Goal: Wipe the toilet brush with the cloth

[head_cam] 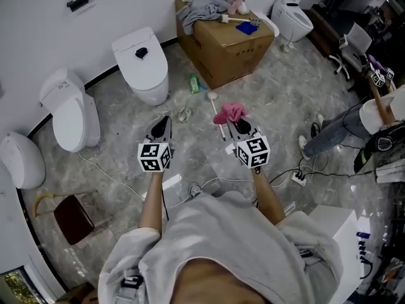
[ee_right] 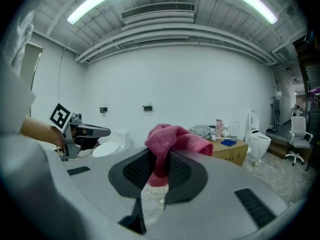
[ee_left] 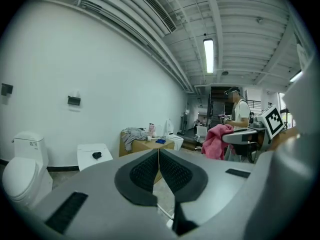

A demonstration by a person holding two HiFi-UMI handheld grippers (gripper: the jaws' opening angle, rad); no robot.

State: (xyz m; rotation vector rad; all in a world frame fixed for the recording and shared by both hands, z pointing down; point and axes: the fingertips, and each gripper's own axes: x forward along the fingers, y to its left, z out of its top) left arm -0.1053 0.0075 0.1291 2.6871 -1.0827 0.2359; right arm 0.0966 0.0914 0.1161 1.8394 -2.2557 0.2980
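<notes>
The toilet brush [head_cam: 218, 114] lies on the marble floor, a thin white handle with its small round head toward the cardboard box. My right gripper [head_cam: 238, 126] hovers just right of the handle, shut on a pink cloth [head_cam: 230, 112] that bunches out past its tips. In the right gripper view the cloth [ee_right: 170, 138] is pinched between the dark pads of that gripper [ee_right: 159, 159]. My left gripper [head_cam: 163, 123] hangs to the left of the brush, apart from it. The left gripper view shows the left gripper [ee_left: 158, 156] shut with its pads pressed together on nothing, and the cloth [ee_left: 215, 140] off to the right.
White toilets [head_cam: 142, 62] [head_cam: 69, 109] stand along the left wall, another [head_cam: 291, 14] at the back right. A cardboard box [head_cam: 224, 43] holds clothes and a second brush. A green bottle [head_cam: 194, 83], cables and a power strip [head_cam: 297, 177] lie on the floor. Another person [head_cam: 342, 128] sits at right.
</notes>
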